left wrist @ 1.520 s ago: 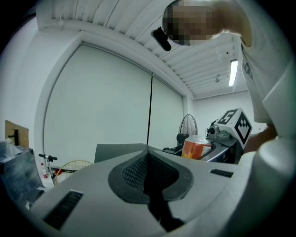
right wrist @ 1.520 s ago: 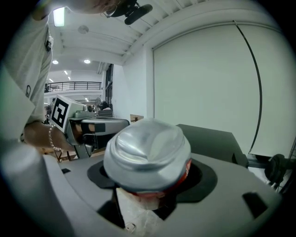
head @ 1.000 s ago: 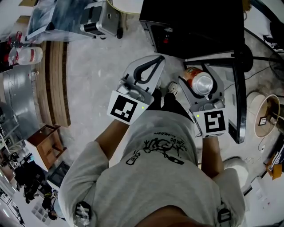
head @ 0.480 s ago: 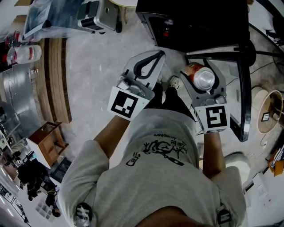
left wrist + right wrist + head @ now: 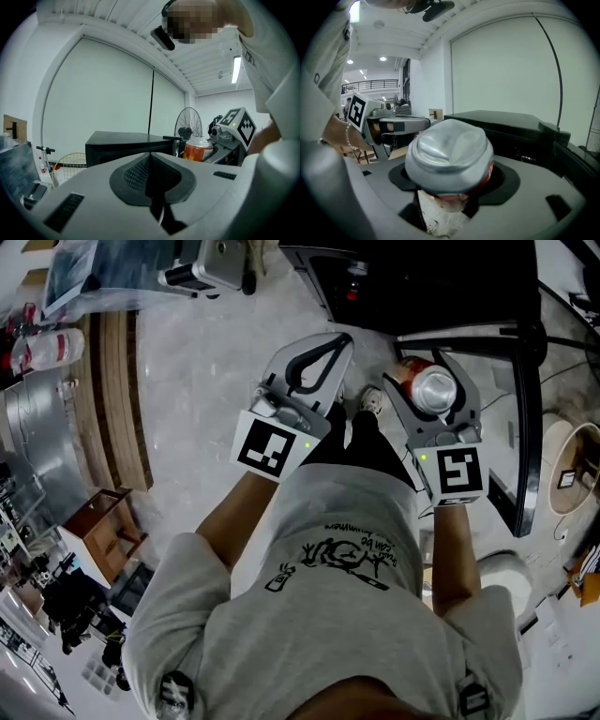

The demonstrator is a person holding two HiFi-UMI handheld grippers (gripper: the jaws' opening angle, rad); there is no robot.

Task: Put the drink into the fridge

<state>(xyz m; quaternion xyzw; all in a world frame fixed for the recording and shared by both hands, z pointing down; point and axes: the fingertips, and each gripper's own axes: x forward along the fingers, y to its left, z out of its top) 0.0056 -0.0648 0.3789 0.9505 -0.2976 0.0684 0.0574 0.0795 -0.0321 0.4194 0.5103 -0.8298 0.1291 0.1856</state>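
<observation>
The carry step is judged in hand: the orange drink can [image 5: 433,390] is clamped between the right gripper [image 5: 429,367] jaws just before the black fridge [image 5: 422,287], the left gripper [image 5: 337,341] jaws are pressed together empty, and insertion into the fridge is called for next.

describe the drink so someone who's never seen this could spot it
Start at the big black cabinet at the top of the head view. Just below it, the right gripper is closed on an orange can with a silver end. The left gripper beside it is shut and empty.
</observation>
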